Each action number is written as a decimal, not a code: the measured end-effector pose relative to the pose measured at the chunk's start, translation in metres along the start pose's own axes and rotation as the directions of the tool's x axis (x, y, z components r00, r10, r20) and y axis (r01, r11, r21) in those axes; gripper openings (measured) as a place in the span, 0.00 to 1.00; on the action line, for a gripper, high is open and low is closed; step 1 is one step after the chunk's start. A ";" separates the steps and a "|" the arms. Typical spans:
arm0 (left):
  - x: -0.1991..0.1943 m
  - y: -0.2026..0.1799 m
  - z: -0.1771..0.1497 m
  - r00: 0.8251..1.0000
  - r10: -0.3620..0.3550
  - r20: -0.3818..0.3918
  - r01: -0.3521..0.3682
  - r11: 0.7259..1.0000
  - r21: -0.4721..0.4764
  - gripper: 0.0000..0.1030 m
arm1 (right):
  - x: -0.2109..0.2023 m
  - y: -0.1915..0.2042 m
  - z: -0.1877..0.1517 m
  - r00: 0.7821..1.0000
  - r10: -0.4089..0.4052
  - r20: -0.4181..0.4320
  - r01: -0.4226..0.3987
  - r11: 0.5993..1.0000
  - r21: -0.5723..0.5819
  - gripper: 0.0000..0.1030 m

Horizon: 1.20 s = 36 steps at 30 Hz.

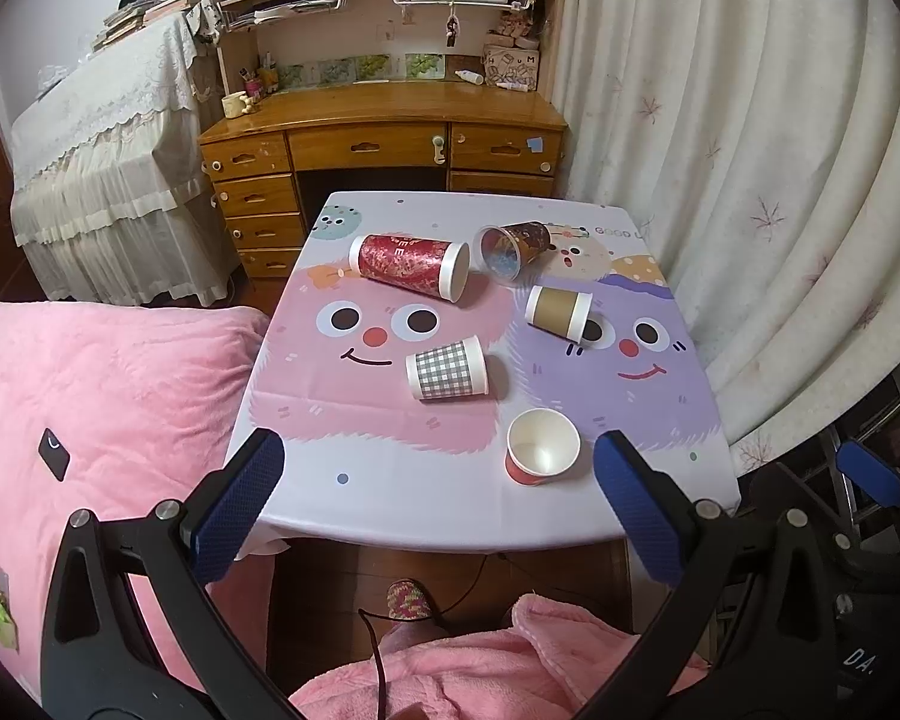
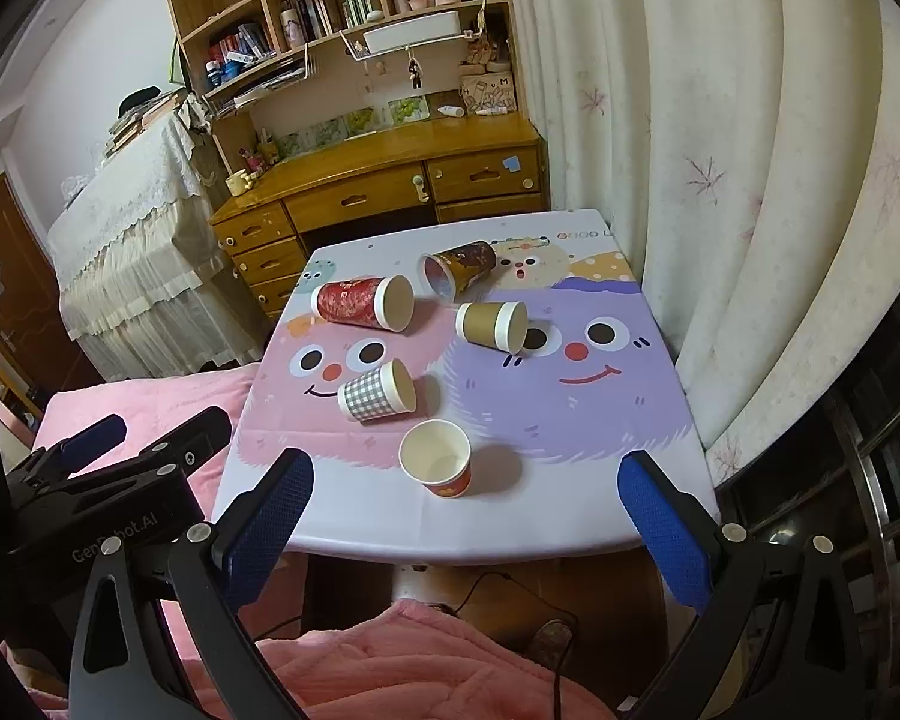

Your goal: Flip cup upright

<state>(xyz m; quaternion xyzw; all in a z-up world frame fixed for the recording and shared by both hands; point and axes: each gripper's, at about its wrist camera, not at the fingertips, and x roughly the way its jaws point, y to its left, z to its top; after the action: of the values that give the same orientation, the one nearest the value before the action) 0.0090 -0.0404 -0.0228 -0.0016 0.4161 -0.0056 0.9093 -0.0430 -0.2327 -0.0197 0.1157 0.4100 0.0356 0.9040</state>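
Observation:
Several paper cups sit on the cartoon-print table [image 1: 390, 504] [image 2: 570, 516]. A small red cup [image 1: 541, 447] [image 2: 437, 459] stands upright near the front edge. A grey checked cup [image 1: 447, 368] [image 2: 378, 391], a large red cup [image 1: 411, 265] [image 2: 363, 302], a dark patterned cup [image 1: 513, 249] [image 2: 457, 269] and a brown cup [image 1: 559, 311] [image 2: 491, 325] all lie on their sides. My left gripper [image 1: 438, 480] is open and empty above the front edge. My right gripper [image 2: 465, 498] is open and empty, also at the front edge.
A pink quilt [image 1: 90, 408] lies left of the table. A curtain [image 1: 780, 180] hangs close on the right. A wooden desk [image 1: 384, 132] with shelves stands behind the table. The left gripper's body [image 2: 102, 480] shows at the left of the right wrist view.

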 end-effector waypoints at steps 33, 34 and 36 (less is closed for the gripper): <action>0.000 0.002 -0.004 1.000 0.003 -0.002 -0.003 1.000 -0.003 0.99 | 0.010 -0.001 -0.017 0.999 -0.005 -0.034 0.006 1.000 0.018 1.00; -0.001 0.002 -0.004 1.000 0.003 -0.003 -0.003 1.000 -0.004 0.99 | 0.011 -0.002 -0.016 0.999 -0.004 -0.034 0.005 1.000 0.017 1.00; -0.001 0.002 -0.004 1.000 0.003 -0.005 -0.003 1.000 -0.006 0.99 | 0.011 -0.002 -0.018 0.999 -0.004 -0.037 0.004 1.000 0.015 1.00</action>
<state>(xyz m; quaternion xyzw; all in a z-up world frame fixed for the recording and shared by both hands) 0.0052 -0.0387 -0.0250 -0.0035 0.4182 -0.0030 0.9083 -0.0490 -0.2295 -0.0394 0.1210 0.4270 0.0329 0.8955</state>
